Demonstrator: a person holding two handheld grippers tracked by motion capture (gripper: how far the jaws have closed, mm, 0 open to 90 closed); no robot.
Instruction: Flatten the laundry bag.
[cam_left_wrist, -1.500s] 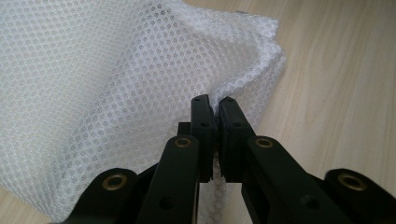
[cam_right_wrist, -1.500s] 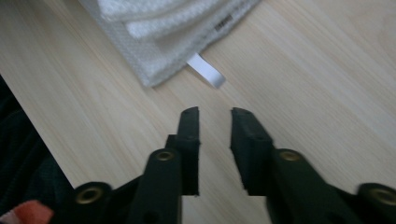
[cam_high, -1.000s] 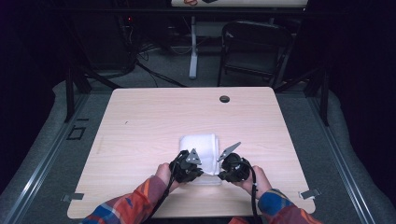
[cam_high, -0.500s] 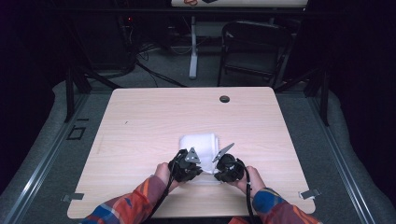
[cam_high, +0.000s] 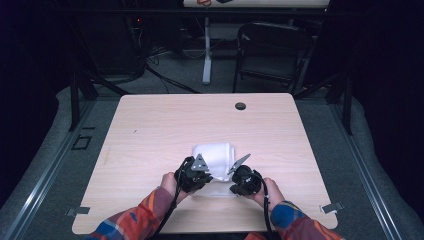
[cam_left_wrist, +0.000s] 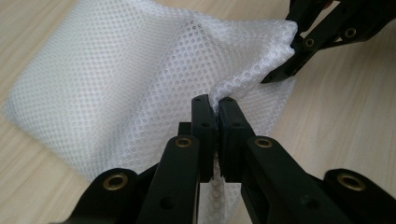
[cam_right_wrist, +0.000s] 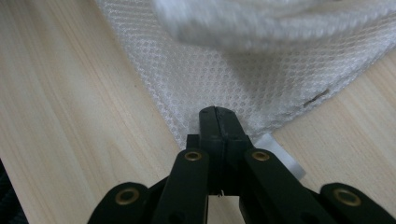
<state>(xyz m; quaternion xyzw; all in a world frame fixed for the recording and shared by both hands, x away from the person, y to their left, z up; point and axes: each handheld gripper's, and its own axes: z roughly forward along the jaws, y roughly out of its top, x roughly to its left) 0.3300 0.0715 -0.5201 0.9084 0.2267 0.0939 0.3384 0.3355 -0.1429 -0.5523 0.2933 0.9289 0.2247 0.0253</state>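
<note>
**Both tongs clamped on the near edge of a white mesh bag**

The left gripper (cam_left_wrist: 213, 105) has its two black jaws pressed together on a pinch of the white mesh bag (cam_left_wrist: 116, 79); a small ridge of netting rises between the tips and a strip of it runs down between the jaws toward the camera. From that pinch the bag spreads away and to the left, its far part lying flat on the table (cam_left_wrist: 345, 126). Up and to the right of these jaws, the other gripper's black tip bites the bag's raised corner, so the fabric is lifted into a fold between the two grips.

The right gripper (cam_right_wrist: 218, 112) is likewise clenched, its jaws closed on the bag's (cam_right_wrist: 224, 79) edge. The netting fans out ahead of it, and a blurred, lifted white fold crosses the top of the right gripper view. A small pale tab lies just to the right of the jaws, at the bag's corner. Bare wood lies to the left.

From above, the left gripper (cam_high: 196, 172) and right gripper (cam_high: 241, 176) sit side by side, near each other, at the bag's (cam_high: 215, 152) near edge, with the bag stretching away from them toward the table's middle. Hands and plaid sleeves (cam_high: 145, 217) come in behind them. A dark round hole (cam_high: 240, 106) sits well beyond, near the table's far edge.
</note>
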